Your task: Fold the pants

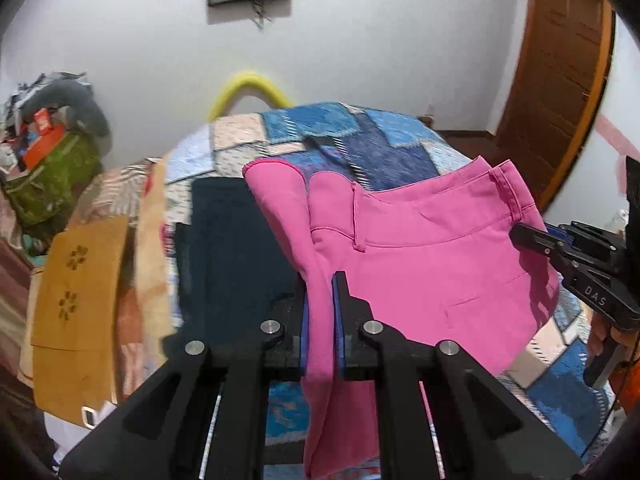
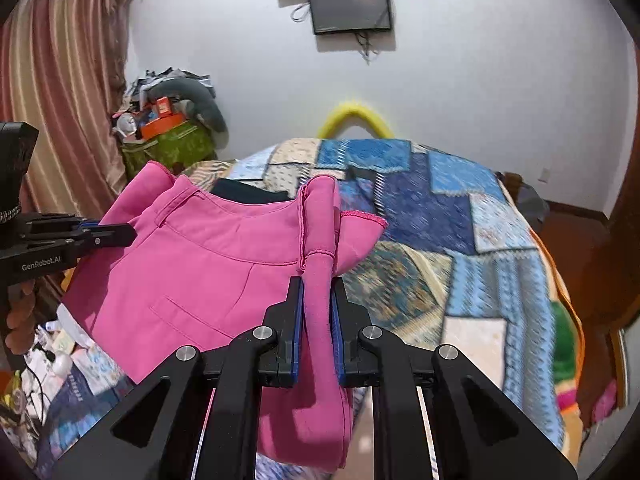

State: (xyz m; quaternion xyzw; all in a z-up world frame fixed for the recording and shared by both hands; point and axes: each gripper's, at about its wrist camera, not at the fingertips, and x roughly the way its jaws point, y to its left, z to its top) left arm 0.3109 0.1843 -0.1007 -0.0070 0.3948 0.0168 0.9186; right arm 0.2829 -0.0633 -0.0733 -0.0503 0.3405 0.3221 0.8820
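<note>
Left gripper point(image 1: 320, 280), right gripper point(image 2: 318, 286): jaws pinching pink pants point(image 1: 432, 248), apparently lifted above quilt point(image 2: 460, 220).

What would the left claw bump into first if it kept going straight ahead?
Probably the pink pants it already grips: the left claw points into their folded cloth. Beyond lies the patchwork blanket, though depth is unclear.

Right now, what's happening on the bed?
A person holds the pink pants up over the patchwork quilt with both grippers. The left gripper and the right gripper are each clamped on a bunch of pink fabric. A dark garment lies on the quilt behind. No fold is laid down yet.
</note>
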